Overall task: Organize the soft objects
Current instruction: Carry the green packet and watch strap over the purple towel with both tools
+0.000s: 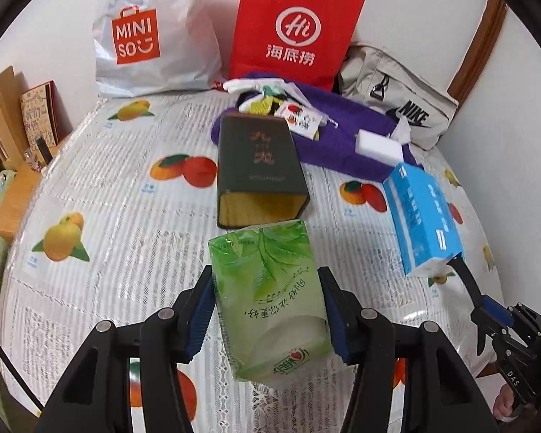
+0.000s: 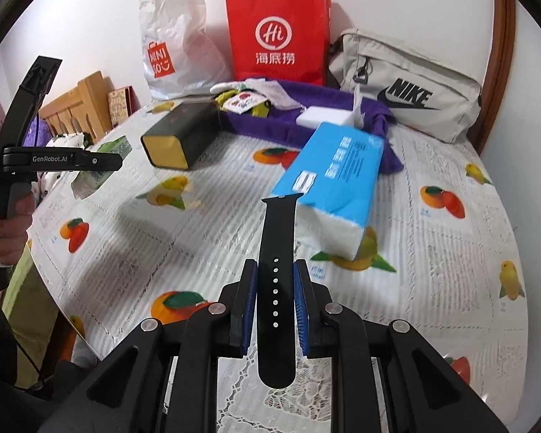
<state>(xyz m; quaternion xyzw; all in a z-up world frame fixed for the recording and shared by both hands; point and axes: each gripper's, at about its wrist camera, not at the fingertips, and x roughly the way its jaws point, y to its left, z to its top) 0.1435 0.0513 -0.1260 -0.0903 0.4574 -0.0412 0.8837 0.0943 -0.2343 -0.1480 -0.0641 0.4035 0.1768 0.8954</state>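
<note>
My left gripper (image 1: 268, 310) is shut on a green tissue pack (image 1: 270, 299) and holds it above the table, just in front of the open mouth of a dark green box (image 1: 258, 166) lying on its side. My right gripper (image 2: 276, 299) is shut on a black watch strap (image 2: 276, 288), its tip near a blue tissue pack (image 2: 328, 176) lying on the table. The blue pack (image 1: 422, 216) and right gripper (image 1: 487, 310) also show in the left wrist view. In the right wrist view the left gripper (image 2: 101, 160) holds the green pack (image 2: 101, 166) at the left.
A purple cloth (image 1: 342, 137) at the back holds socks (image 1: 267, 103), a white sponge (image 1: 378, 148) and small items. Behind stand a white Miniso bag (image 1: 151, 36), a red paper bag (image 1: 292, 25) and a beige Nike bag (image 1: 396, 101). A wooden headboard (image 2: 79, 108) is at left.
</note>
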